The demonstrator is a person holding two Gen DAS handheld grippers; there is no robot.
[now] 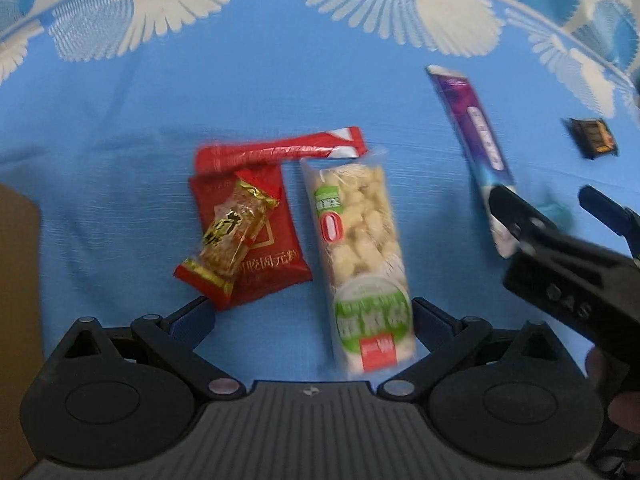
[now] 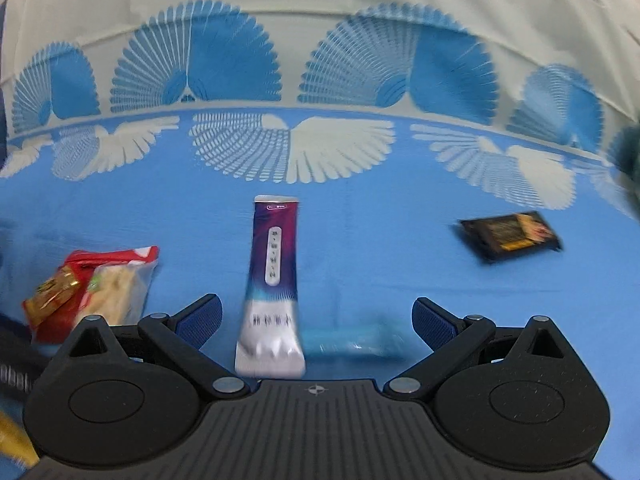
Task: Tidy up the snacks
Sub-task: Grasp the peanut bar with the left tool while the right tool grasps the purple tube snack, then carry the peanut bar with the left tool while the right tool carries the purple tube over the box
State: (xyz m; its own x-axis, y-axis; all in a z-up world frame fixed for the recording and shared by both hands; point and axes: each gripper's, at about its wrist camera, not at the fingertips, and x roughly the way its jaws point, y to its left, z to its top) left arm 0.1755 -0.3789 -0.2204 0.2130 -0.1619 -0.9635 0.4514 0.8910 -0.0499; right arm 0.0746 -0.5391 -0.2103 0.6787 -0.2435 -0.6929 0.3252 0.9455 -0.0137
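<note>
Hovering wide open and empty, the right gripper (image 2: pixel 316 320) straddles the purple sachet (image 2: pixel 274 276) as if to grasp it, while the left gripper (image 1: pixel 312 320), equally spread, brackets the puffed-snack pack (image 1: pixel 360 256)

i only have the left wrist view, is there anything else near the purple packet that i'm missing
Observer: Yes. A light blue packet lies crosswise beside the purple packet's near end. The right gripper blocks most of it in your view.
Operator: is the right gripper holding anything
Observer: No. Its fingers are spread wide, with the near ends of both packets lying between them on the cloth.
Operator: what's past the fan border at the top of my picture
Observer: The blue tablecloth folds up into a pale band with large blue fans, and plain pale fabric above that.
Operator: and the dark packet on the far right
Observer: The dark packet lies flat and alone, well apart from the purple one.
</note>
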